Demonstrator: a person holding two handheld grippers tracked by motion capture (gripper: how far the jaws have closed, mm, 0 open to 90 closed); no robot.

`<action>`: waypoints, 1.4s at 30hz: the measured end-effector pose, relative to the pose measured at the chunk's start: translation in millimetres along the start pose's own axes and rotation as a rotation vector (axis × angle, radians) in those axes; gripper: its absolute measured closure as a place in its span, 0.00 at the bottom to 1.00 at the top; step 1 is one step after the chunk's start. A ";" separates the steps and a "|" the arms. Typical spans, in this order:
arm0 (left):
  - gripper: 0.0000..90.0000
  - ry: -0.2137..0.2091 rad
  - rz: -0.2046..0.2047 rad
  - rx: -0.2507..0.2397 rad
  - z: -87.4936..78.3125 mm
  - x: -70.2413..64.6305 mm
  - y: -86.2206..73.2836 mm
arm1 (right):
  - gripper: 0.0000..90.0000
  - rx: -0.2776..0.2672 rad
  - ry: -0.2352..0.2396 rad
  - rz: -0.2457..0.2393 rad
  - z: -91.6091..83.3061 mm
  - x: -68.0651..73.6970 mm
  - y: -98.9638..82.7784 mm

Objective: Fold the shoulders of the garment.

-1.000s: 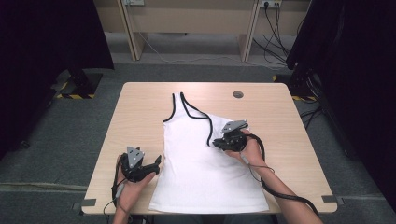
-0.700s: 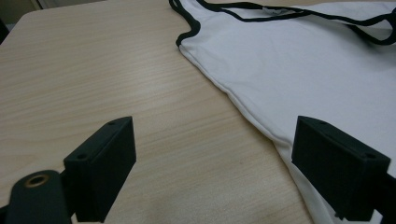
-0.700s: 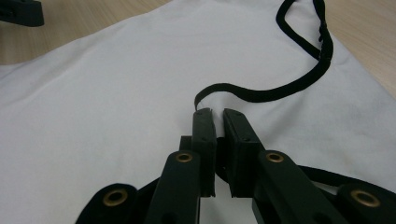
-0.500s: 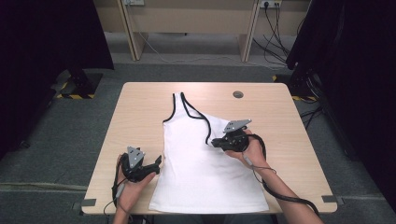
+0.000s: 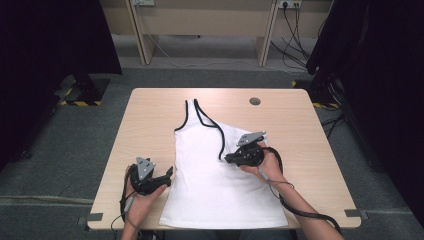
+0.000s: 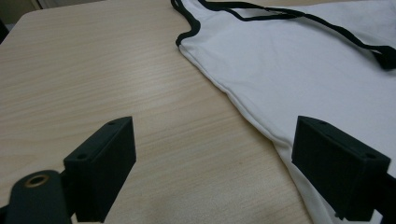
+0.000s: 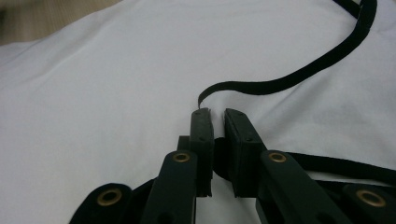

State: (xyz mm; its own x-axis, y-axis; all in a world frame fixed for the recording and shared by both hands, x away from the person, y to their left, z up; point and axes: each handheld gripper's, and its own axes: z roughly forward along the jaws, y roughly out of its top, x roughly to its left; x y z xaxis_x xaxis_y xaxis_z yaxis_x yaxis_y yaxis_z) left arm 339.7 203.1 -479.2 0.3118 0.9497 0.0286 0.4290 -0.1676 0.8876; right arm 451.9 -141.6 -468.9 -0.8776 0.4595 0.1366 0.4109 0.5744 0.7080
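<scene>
A white tank top (image 5: 220, 190) with black trim lies flat on the wooden table (image 5: 150, 120). One black strap (image 5: 212, 122) is folded down across the chest. My right gripper (image 5: 228, 159) rests on the shirt at that strap's end (image 7: 205, 93). Its jaws have just been opening and stand a narrow slit apart. The strap's tip touches the left jaw's tip, and nothing is pinched between the pads. My left gripper (image 5: 169, 175) hovers wide open over bare wood, beside the shirt's side hem (image 6: 243, 105). In their own views the grippers are left (image 6: 215, 135) and right (image 7: 217, 112).
A round cable hole (image 5: 255, 101) sits in the tabletop behind the shirt. Bare wood runs down both sides of the garment. Desk legs and cables (image 5: 295, 30) stand beyond the far edge, with dark curtains on both sides.
The right gripper has shifted only slightly on the shirt by the folded strap. The left hand has stayed where it was.
</scene>
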 end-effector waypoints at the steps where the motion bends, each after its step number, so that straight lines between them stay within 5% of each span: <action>1: 0.15 0.000 0.000 0.000 0.0 0.0 0.0 | 0.87 0.000 0.000 0.000 0.0 0.0 0.0; 9: 0.15 0.001 0.001 -0.003 0.0 -0.3 -0.1 | 0.75 -0.031 0.035 0.034 -7.1 -3.1 3.8; 12: 0.15 0.001 0.003 0.000 0.2 -0.5 0.0 | 0.74 -0.108 0.018 0.088 -17.8 -12.5 11.4; 17: 0.15 0.000 0.002 0.000 0.3 -0.8 0.0 | 0.74 -0.118 -0.007 0.120 -17.1 -18.7 12.9; 18: 0.15 0.000 0.002 0.000 0.3 -0.8 0.0 | 0.74 -0.084 -0.046 0.131 -10.5 -22.5 10.9; 20: 0.15 -0.001 0.000 0.000 0.2 -0.6 0.0 | 0.74 -0.084 -0.046 0.131 -10.5 -22.5 10.9; 23: 0.15 -0.001 -0.002 0.000 0.0 -0.2 0.0 | 0.73 -0.009 -0.098 0.078 1.7 -18.1 5.6; 28: 0.15 -0.001 0.001 -0.001 0.2 -0.7 0.0 | 0.70 0.004 -0.137 0.021 3.7 -11.9 5.2; 42: 0.15 -0.001 -0.005 -0.001 -0.1 -0.2 0.0 | 0.65 -0.004 -0.107 0.022 1.2 -7.8 4.1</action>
State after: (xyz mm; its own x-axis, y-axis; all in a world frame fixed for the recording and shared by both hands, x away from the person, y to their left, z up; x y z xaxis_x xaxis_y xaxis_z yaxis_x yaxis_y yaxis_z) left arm 339.5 202.9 -479.2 0.3101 0.9504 0.0237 0.4300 -0.1624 0.8881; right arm 460.7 -142.0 -467.9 -0.8369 0.5418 0.0773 0.4284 0.5606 0.7087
